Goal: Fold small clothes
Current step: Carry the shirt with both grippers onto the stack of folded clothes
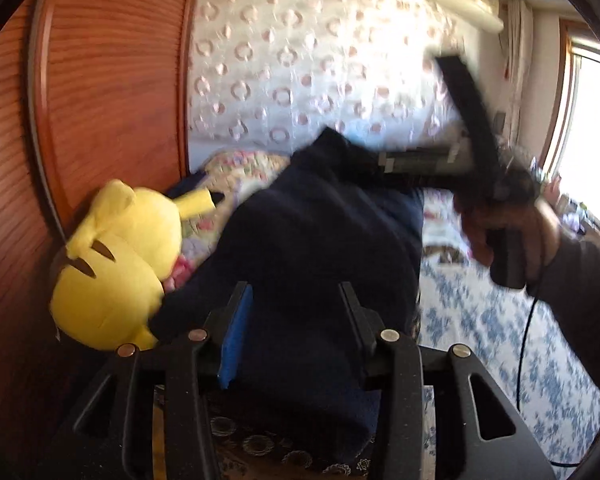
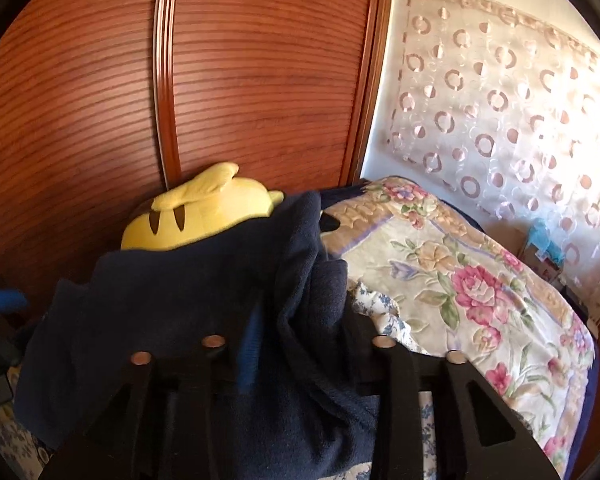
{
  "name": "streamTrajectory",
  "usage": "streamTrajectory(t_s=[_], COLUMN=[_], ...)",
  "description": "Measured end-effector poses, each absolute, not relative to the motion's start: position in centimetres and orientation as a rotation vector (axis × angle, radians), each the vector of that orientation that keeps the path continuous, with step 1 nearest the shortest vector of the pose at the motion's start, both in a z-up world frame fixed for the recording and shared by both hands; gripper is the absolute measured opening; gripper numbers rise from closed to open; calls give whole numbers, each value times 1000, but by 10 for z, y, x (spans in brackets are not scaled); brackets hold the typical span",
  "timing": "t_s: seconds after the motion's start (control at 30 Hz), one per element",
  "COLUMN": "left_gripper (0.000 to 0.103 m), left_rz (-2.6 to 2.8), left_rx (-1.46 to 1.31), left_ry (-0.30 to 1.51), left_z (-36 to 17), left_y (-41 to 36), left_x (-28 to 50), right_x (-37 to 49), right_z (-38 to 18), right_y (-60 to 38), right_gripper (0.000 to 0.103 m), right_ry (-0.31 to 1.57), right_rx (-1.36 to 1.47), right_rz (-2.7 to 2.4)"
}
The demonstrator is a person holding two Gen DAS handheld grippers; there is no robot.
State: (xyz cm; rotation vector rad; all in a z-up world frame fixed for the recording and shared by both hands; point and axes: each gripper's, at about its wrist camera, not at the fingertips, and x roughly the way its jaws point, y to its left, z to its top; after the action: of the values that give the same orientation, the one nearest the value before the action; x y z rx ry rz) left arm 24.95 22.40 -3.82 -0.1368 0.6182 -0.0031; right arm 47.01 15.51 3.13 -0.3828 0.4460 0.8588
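A dark navy garment (image 1: 316, 232) hangs in the air between both grippers, above the bed. My left gripper (image 1: 296, 308) has the cloth bunched between its fingers, with the blue pad (image 1: 236, 340) against the fabric. In the left wrist view the right gripper (image 1: 384, 162) is blurred and grips the garment's upper edge, held by a hand (image 1: 508, 224). In the right wrist view the navy garment (image 2: 204, 312) drapes over and between my right gripper's (image 2: 300, 344) fingers and hides them.
A yellow plush toy (image 1: 116, 264) leans on the wooden wardrobe (image 1: 100, 80); it also shows in the right wrist view (image 2: 204, 208). A floral blanket (image 2: 460, 280) covers the bed. A blue-flowered sheet (image 1: 480, 340) lies below. A patterned curtain (image 1: 320, 72) hangs behind.
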Motion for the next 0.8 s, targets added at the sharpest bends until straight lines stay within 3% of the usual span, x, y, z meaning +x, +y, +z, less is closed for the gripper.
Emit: streamTrajectory(t_s=[0.23,0.6,0.67,0.73,0.8], left_gripper=[44,48,56,71,77], left_rz=[17,37,46,47,53], left_rx=[-127,-156,-149,-157,-160], left_ry=[685,671,662,656,654], left_z=[-62,-76,-75,-74,-71], left_y=[217,216,216,218,219], left_x=[251,243,242,241,240], right_x=[446,462,462,463,463], right_z=[41,-25,-26,-22,-21], right_y=[135,155,154,151,151], right_gripper=[47,47,47,48,48], right_ry=[346,559,560,558,554], right_rx=[-306,-353,-332,-326,-328], right_rz=[894,975,978,974,970])
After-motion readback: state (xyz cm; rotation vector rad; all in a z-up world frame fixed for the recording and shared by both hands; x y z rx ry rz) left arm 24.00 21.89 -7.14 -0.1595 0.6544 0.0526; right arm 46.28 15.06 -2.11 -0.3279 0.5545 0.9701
